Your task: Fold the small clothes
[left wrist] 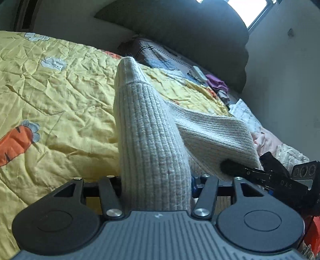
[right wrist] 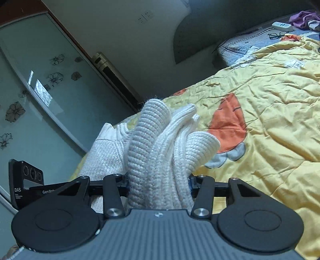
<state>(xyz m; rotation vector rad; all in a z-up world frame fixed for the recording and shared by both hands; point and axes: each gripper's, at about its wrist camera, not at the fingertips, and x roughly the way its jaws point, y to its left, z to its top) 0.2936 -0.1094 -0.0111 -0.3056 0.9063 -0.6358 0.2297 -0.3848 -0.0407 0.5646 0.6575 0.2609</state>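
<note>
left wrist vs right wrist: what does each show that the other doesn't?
Left wrist only: the window, a pink and white cloth pile at the bed's far edge, and the right gripper biting the knit from the side.

Right wrist only: the flowered glass wardrobe door, a wall socket, glasses, and the left gripper's body.

Both: the white ribbed knit bunched between each camera's own gripper fingers, the yellow carrot quilt, the purple garment, the white remote, the grey headboard.
</note>
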